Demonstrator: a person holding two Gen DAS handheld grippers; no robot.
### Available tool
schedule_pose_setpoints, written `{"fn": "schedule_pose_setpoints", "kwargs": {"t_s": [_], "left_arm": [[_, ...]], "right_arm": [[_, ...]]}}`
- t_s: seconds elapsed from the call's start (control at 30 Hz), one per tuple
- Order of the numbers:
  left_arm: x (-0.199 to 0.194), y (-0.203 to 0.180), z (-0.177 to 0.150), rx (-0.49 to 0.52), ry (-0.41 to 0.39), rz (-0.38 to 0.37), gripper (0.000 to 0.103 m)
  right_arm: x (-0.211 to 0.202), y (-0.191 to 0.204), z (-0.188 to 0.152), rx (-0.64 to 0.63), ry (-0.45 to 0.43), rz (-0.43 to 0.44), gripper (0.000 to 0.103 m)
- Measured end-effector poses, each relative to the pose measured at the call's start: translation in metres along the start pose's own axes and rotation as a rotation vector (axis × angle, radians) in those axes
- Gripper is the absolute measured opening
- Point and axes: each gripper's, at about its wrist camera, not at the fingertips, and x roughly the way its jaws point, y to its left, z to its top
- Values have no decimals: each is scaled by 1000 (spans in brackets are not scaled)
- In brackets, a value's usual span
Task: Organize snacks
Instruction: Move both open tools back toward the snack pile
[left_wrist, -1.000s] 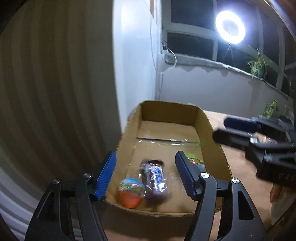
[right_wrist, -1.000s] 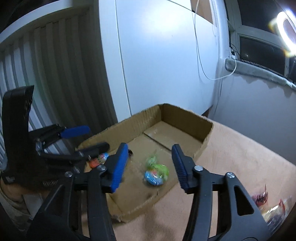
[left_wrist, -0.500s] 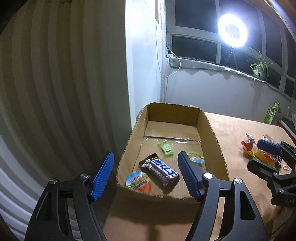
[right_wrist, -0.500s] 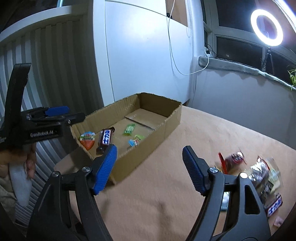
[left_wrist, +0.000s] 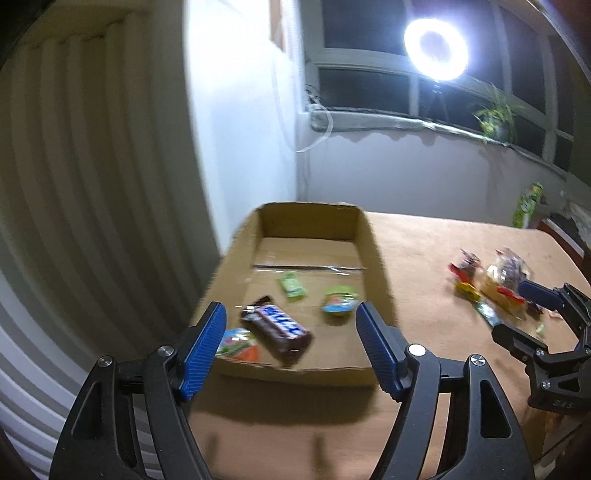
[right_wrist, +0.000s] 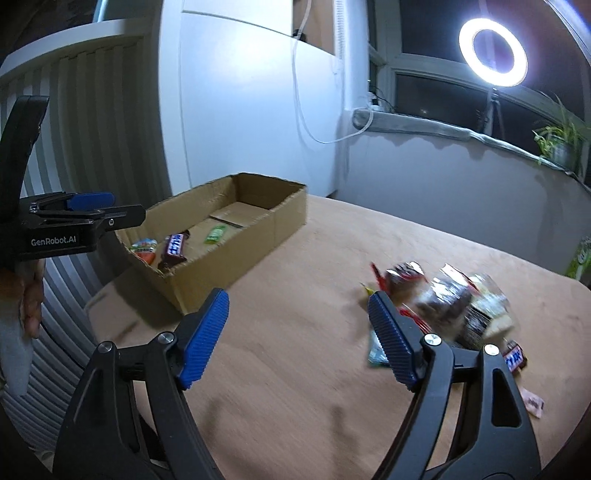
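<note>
An open cardboard box (left_wrist: 373, 254) (right_wrist: 284, 218) lies on the brown table. Inside are a brown-and-blue chocolate bar (left_wrist: 277, 328) (right_wrist: 173, 249), an orange egg-shaped snack (left_wrist: 238, 343) (right_wrist: 144, 249), a green packet (left_wrist: 291, 284) (right_wrist: 215, 234) and a small blue-green packet (left_wrist: 340, 304). My left gripper (left_wrist: 291, 332) is open and empty, held back from the box's near end. My right gripper (right_wrist: 297, 325) is open and empty above the table, left of a pile of loose snacks (right_wrist: 447, 302) (left_wrist: 491, 280).
A small chocolate bar (right_wrist: 515, 358) and a pink wrapper (right_wrist: 533, 402) lie at the table's right edge. A green carton (left_wrist: 526, 206) stands at the far edge. A ring light (left_wrist: 436, 50) and a plant (left_wrist: 496, 114) are by the window sill.
Both grippers have pulled back from the box and stayed open. The right gripper has swung right toward the pile of loose snacks. The chocolate bar and the small packet now lie in the box.
</note>
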Motion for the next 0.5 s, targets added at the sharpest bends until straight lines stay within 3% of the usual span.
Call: {"fn": "schedule_pose_setpoints", "kwargs": {"t_s": [0.5], "left_arm": [[2, -97, 4, 165, 34, -126, 73]], "right_arm": [[-41, -72, -32, 107, -17, -125, 81]]}}
